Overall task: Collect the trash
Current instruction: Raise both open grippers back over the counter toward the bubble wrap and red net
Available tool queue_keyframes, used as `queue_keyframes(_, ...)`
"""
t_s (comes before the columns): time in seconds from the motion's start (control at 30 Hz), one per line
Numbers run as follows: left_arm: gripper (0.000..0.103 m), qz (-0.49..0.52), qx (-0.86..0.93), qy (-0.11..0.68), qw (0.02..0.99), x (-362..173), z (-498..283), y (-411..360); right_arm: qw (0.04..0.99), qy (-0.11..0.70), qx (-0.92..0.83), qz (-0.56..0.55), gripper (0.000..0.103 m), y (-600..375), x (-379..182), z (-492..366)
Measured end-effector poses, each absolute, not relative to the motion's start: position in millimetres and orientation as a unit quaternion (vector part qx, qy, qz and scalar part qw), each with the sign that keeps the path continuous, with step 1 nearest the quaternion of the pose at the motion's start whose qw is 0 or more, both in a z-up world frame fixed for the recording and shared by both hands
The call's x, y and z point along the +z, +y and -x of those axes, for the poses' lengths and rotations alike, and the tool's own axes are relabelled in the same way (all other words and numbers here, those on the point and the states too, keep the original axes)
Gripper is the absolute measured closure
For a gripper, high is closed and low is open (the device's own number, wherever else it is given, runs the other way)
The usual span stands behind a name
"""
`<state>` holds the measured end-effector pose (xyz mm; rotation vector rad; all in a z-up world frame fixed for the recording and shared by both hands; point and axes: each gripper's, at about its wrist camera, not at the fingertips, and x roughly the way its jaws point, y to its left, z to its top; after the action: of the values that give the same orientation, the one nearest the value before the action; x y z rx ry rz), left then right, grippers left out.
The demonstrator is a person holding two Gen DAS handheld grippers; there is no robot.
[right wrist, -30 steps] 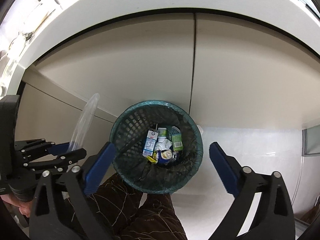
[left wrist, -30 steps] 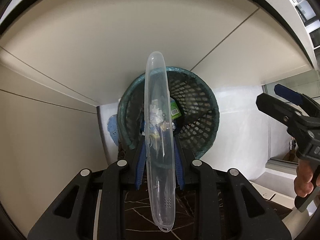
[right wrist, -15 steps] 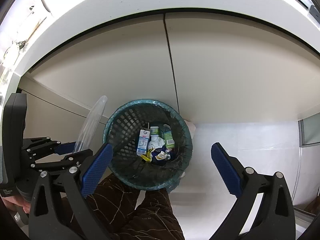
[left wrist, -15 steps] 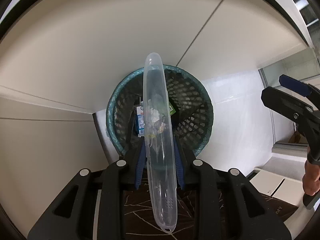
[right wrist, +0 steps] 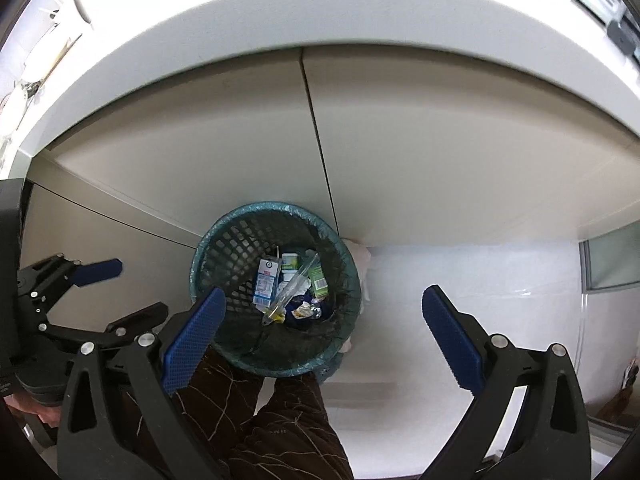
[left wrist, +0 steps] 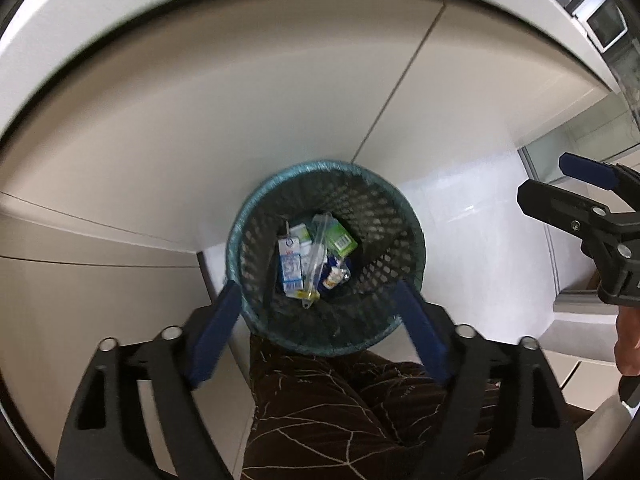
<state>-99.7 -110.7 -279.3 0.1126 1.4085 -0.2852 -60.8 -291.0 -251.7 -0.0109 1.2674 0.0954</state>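
Bin (left wrist: pixel 325 346) sits straight below me, a dark mesh basket with a teal liner, against the cabinet fronts (left wrist: pixel 200 128). My left gripper (left wrist: pixel 320 332) hangs over its rim at six o'clock, jaws opening wide with nothing between them. The clear case (left wrist: pixel 316 258) lies inside the bin, slanting across the heap: a blue-and-white carton (left wrist: pixel 289 266) at its nine o'clock, a green carton (left wrist: pixel 340 241) at two o'clock. My right gripper (right wrist: pixel 320 332) is spread wide too and empty, its blue left pad (right wrist: pixel 194 342) crossing the bin's rim at seven o'clock, the right pad over white floor (right wrist: pixel 460 264). Brown patterned trousers (right wrist: pixel 280 432) show at six o'clock.
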Motion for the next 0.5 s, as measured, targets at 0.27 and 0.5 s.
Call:
queue_keyframes(0.27,0.006,-0.026,-0.122,0.605,0.786,-224,94,-97,0.826,0.559,0.072,0.03,0.008,-270,-205,56)
queue_keyframes(0.5,0.006,-0.023,-0.11,0.584,0.804,-178,84,-83,0.845,0.526,0.085,0.037,0.008,-260,-157,44)
